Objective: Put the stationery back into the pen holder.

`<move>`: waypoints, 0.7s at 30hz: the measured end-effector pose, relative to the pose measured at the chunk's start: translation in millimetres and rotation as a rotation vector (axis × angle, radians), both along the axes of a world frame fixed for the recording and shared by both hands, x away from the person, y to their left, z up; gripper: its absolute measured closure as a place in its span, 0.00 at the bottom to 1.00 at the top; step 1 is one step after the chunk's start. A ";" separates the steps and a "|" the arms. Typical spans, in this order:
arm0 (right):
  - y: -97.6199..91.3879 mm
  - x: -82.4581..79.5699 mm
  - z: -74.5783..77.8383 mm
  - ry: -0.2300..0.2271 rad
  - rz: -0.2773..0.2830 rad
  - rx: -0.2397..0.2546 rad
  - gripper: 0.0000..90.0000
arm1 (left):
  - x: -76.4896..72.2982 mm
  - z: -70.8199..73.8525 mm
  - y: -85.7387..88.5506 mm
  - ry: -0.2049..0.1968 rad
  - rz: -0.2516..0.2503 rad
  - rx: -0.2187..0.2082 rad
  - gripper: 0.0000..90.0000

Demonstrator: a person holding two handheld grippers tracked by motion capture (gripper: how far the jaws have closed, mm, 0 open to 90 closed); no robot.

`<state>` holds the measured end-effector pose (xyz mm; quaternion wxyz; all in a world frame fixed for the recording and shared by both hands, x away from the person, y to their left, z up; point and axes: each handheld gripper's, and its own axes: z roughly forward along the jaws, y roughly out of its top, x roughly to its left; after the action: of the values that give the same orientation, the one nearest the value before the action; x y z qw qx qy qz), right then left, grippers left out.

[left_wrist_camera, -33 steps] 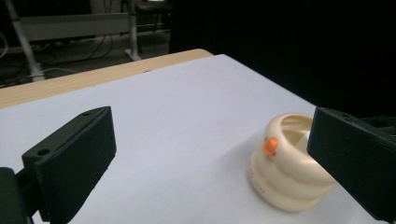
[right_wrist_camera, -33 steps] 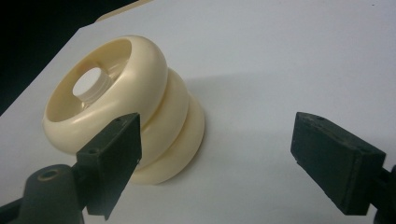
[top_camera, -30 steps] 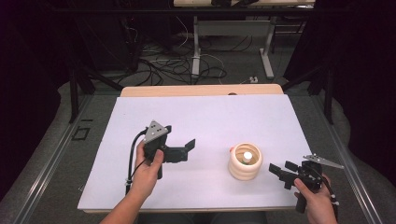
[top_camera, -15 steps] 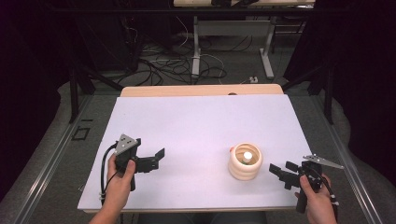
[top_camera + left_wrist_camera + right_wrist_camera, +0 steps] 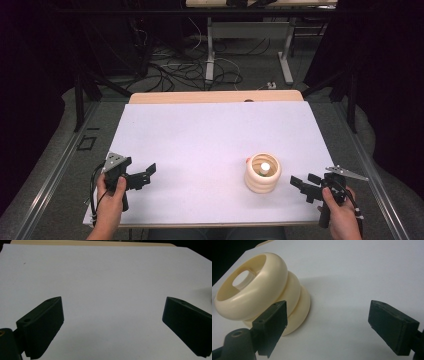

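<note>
Beside right gripper [image 5: 328, 326] — three stacked rings [image 5: 262, 297]

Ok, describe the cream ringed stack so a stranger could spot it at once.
Start at the white table sheet and go to its near right part, just ahead of the right gripper. The cream ringed stack stands there: three rounded rings piled up with a hollow centre, the sole pale, round thing on the sheet.
</note>
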<state>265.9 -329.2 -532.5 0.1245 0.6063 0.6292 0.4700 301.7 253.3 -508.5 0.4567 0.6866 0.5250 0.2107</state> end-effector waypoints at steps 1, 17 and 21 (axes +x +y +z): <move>-0.5 0.3 -0.7 0.000 0.003 0.000 0.17 | 0.8 -1.4 2.9 0.001 0.008 0.005 0.04; -1.5 1.1 -4.0 0.010 0.003 -0.001 0.17 | 6.7 -18.4 19.1 0.040 0.041 0.005 0.06; -1.1 1.8 -5.2 -0.010 -0.001 -0.010 0.17 | 7.8 -19.8 20.4 0.050 0.042 0.005 0.07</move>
<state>267.7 -330.2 -537.7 0.1307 0.6037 0.6306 0.4699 309.5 273.6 -528.3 0.4372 0.6816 0.5500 0.2044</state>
